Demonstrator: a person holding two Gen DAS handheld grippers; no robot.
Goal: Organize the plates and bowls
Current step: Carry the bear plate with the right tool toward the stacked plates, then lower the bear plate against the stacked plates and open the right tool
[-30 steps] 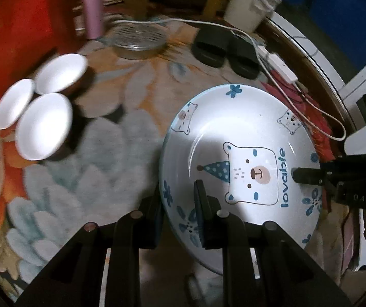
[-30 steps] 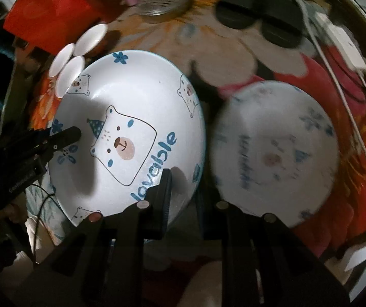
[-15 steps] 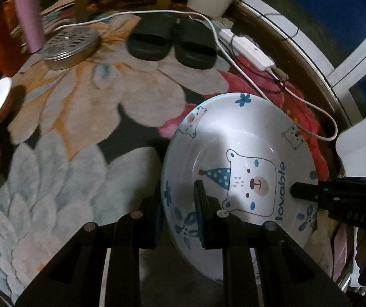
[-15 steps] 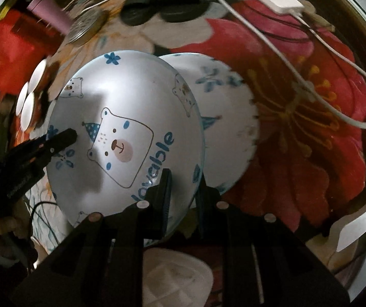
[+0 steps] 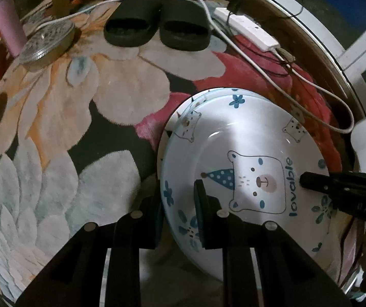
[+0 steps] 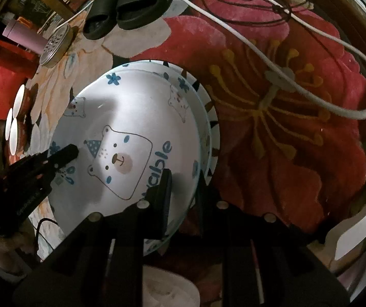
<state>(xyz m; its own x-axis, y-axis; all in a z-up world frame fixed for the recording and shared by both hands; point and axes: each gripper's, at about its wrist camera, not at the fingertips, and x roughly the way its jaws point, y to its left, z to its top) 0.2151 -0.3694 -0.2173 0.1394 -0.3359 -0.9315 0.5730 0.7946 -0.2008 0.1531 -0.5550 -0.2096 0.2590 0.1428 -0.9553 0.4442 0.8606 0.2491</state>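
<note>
Flowered carpet covers the floor under both claws. Nearest, the left gripper pinches the near rim of the bear plate, one finger over the rim, one under; the right gripper clamps the opposite edge. Directly beneath the held plate, a second plate peeks out. Farther ahead lie black slippers, a round metal lid and a white power strip.
</note>
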